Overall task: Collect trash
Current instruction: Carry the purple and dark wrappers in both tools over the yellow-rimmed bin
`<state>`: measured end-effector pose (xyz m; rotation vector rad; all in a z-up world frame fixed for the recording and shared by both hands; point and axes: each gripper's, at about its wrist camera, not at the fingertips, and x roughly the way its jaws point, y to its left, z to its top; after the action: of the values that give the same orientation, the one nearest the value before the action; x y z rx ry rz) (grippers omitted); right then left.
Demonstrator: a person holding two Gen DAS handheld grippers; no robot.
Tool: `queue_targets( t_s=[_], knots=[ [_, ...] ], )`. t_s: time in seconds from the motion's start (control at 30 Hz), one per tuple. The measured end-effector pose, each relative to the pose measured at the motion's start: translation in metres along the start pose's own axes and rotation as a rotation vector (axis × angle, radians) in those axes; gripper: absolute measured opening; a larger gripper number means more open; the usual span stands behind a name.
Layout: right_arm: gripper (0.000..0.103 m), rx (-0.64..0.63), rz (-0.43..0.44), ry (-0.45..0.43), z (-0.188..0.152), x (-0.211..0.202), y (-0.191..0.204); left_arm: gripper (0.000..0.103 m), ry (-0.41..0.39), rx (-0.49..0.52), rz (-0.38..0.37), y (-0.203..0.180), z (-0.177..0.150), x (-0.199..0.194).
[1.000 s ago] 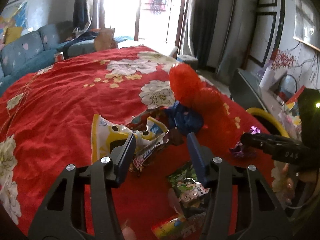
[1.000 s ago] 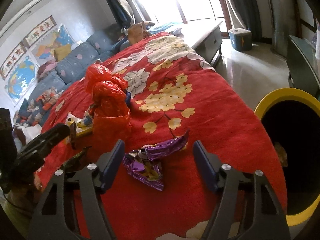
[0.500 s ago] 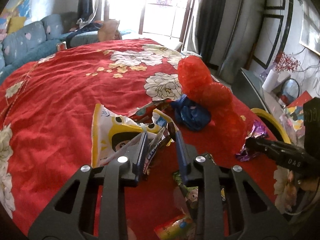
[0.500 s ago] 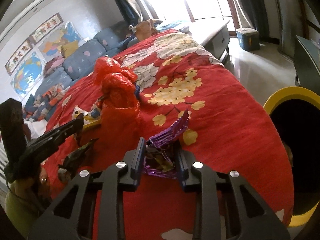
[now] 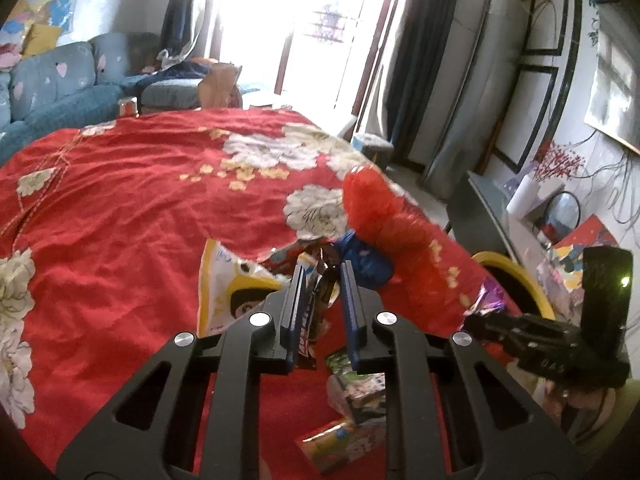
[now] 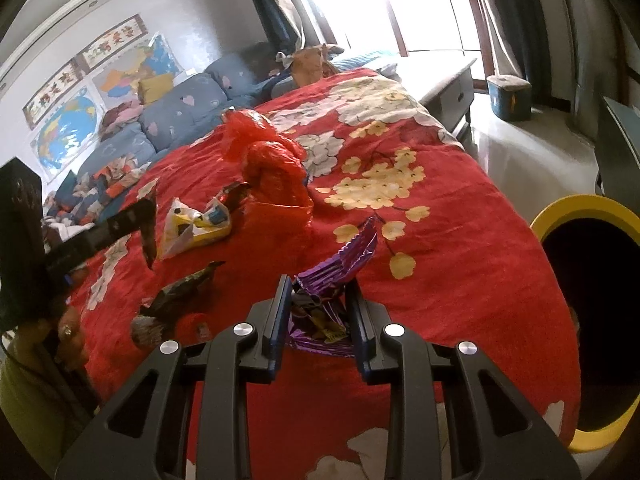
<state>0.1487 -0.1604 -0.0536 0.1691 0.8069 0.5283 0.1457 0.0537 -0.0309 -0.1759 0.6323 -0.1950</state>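
While the left gripper (image 5: pixel 322 280) pinches a dark wrapper (image 5: pixel 316 300), the right gripper (image 6: pixel 318 300) clamps crinkly purple foil (image 6: pixel 336 268) (both nearly closed) — red cloth (image 6: pixel 440 240) beneath

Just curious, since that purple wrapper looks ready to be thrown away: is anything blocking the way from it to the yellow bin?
Nothing visible. The right tongs clamp the crinkled purple foil wrapper; only bare red floral bedspread lies between it and the yellow-rimmed round bin beside the bed.
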Motion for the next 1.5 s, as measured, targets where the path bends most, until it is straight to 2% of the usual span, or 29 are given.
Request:
queue_targets(
  t_s=[0.27, 0.6, 1.5],
  knots=[
    [0.026, -0.016, 0.005, -0.038, 0.004, -0.017, 0.003, 0.011, -0.044, 0.01, -0.058, -0.021, 0.007, -0.015],
    [0.026, 0.002, -0.022, -0.087, 0.01, -0.04, -0.009, 0.011, -0.036, 0.014, -0.115, -0.049, 0.003, -0.013],
    [0.026, 0.141, -0.171, -0.228, 0.023, -0.092, -0.09, 0.01, 0.014, 0.079, -0.234, -0.126, -0.011, 0.005]
  ],
)
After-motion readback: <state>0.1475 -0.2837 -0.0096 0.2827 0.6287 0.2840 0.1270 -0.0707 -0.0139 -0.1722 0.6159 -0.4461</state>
